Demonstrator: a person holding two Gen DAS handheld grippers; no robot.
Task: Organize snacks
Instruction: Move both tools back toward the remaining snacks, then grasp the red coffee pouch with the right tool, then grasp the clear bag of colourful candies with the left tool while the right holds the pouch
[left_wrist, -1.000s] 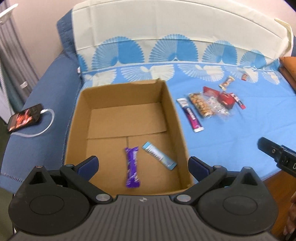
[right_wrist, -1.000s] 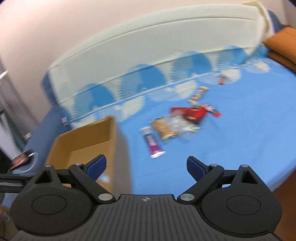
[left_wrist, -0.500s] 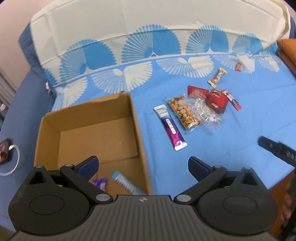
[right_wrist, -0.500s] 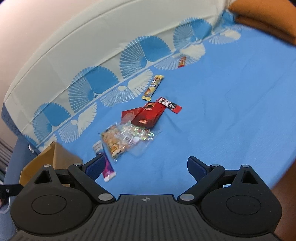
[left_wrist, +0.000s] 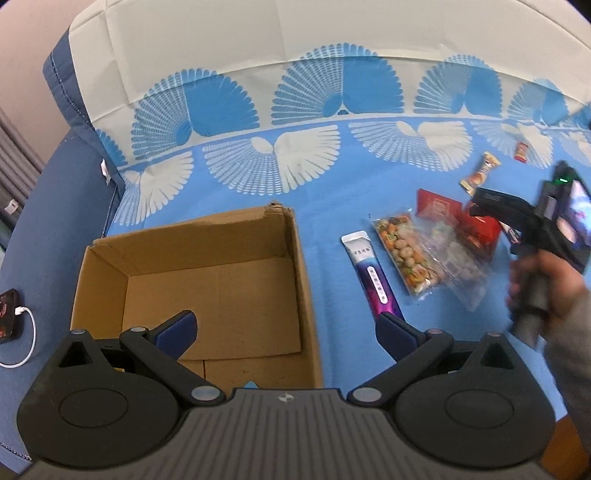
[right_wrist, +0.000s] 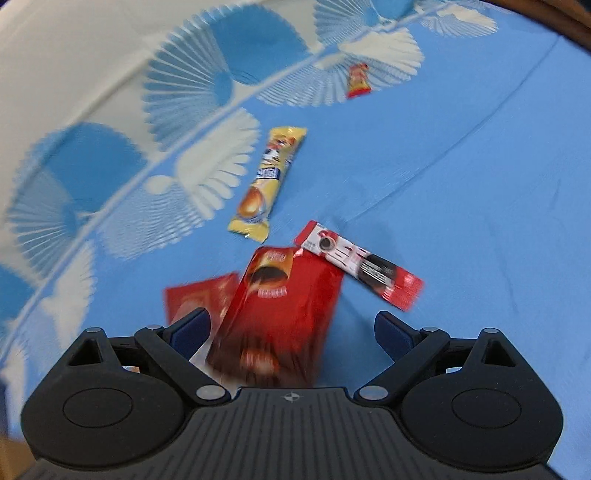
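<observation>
The cardboard box (left_wrist: 207, 280) sits open-topped on the left of the bed (left_wrist: 325, 206), presumably as the collecting bin, with the loose snacks scattered to its right so each can be carried across. The left hand-held gripper (left_wrist: 286, 330) hangs over the box's near right wall, jaws wide and holding nothing; the purple-and-white stick pack (left_wrist: 371, 275) lies just beyond its right finger, with the mixed-nut bag (left_wrist: 404, 258) beside it. The right hand-held gripper (right_wrist: 291, 332) is also spread wide and empty, poised low over the red coffee pouch (right_wrist: 280, 306), which lies between its 2 fingers; motion blur makes it hard to say whether they touch it. The red-and-black stick sachet (right_wrist: 360, 269) lies touching the pouch's far right corner, the yellow bar (right_wrist: 267, 184) farther off, and a small red candy (right_wrist: 357, 80) well beyond.
</observation>
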